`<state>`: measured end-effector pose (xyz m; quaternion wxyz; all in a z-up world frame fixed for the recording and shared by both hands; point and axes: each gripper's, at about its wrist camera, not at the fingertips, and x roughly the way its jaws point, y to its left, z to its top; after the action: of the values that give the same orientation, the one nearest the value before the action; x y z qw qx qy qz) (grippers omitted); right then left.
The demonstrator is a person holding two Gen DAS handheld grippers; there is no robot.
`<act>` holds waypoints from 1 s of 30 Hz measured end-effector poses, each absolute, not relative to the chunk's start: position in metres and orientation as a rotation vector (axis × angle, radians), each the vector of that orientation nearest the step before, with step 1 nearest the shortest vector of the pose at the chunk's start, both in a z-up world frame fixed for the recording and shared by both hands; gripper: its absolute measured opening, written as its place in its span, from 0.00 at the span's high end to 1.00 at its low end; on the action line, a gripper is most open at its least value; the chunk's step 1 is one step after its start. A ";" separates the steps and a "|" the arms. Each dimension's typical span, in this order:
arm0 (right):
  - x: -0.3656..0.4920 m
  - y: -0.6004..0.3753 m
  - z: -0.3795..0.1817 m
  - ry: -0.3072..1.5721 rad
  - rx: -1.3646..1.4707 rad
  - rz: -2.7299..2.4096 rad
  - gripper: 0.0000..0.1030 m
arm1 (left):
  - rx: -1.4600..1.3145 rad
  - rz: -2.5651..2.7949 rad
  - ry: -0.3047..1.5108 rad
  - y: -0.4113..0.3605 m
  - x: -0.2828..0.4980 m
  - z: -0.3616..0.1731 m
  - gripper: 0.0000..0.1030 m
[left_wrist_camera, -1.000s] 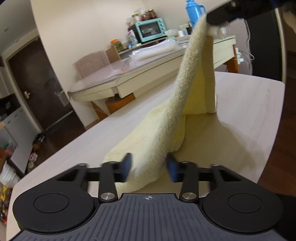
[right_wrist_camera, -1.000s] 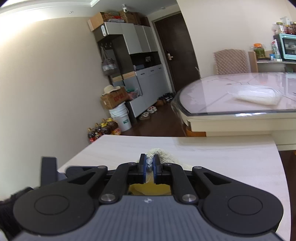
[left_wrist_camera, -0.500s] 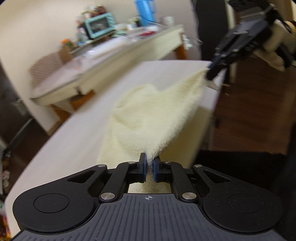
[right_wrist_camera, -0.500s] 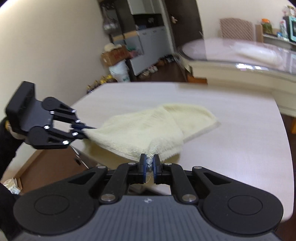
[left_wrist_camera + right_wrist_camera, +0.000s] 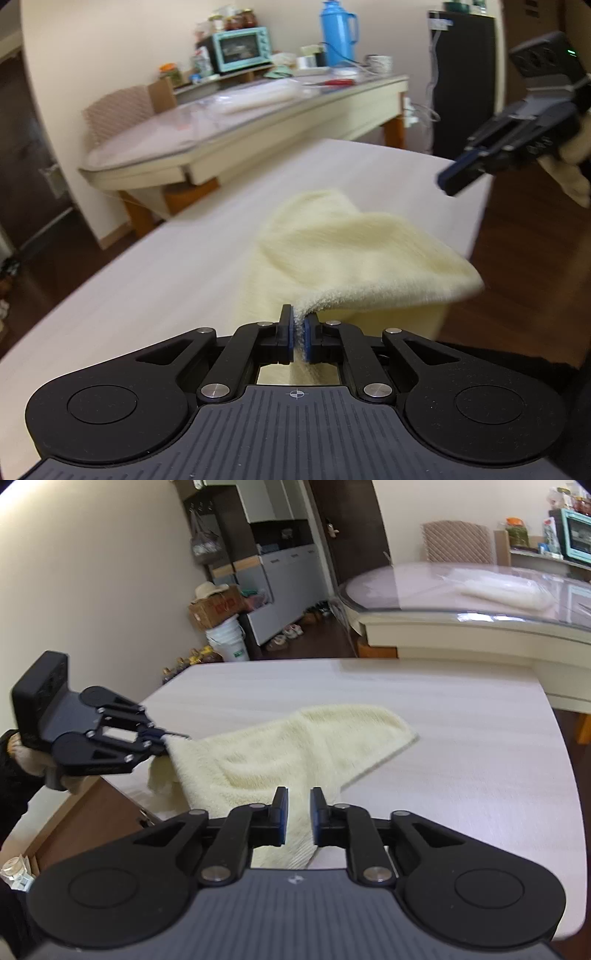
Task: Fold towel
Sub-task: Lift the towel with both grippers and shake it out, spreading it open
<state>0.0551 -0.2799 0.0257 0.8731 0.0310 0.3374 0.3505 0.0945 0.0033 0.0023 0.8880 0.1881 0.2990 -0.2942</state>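
one corner pinched, one let go

risk first. the left gripper (image 5: 299, 338) has its jaws closed on a thin tuft at the towel (image 5: 354, 254) edge, and that tuft is all it has. a tug toward the person, or a quick lift, could pull the pile out of the pads, since so little cloth sits between them. the near part of the towel hangs past the table (image 5: 155, 266) edge, so if the pinch slips that side may slide off toward the floor and drag the rest. the right gripper (image 5: 297, 814) is parted by a modest gap and holds nothing; cloth shows in the gap but lies below the pads, not between them. with only one corner held, any pull would skew the cloth rather than lay it square, so the edges may not meet.

the towel is pale yellow, fluffy and thick. it lies bunched on the near part of the table, with one lobe flat and rounded toward the far side and a raised ridge running to the left gripper. layers overlap loosely; no clean crease or squared edge shows. both views are blurred in places.
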 end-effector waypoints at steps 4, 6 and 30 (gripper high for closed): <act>0.035 -0.256 0.023 0.673 -0.009 0.864 0.53 | 0.344 -0.607 0.598 0.005 0.104 0.017 0.95; 0.024 -0.241 0.016 0.665 -0.078 0.891 0.52 | 0.334 -0.611 0.580 0.003 0.104 0.023 0.95; -0.020 -0.154 -0.028 0.368 -0.556 0.802 0.96 | 0.280 -0.627 0.470 -0.003 0.088 0.078 0.95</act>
<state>-0.0196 -0.1538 -0.0278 0.8671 -0.2653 0.1758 0.3832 0.0877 -0.0032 0.0779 0.9147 0.1362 0.2284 -0.3044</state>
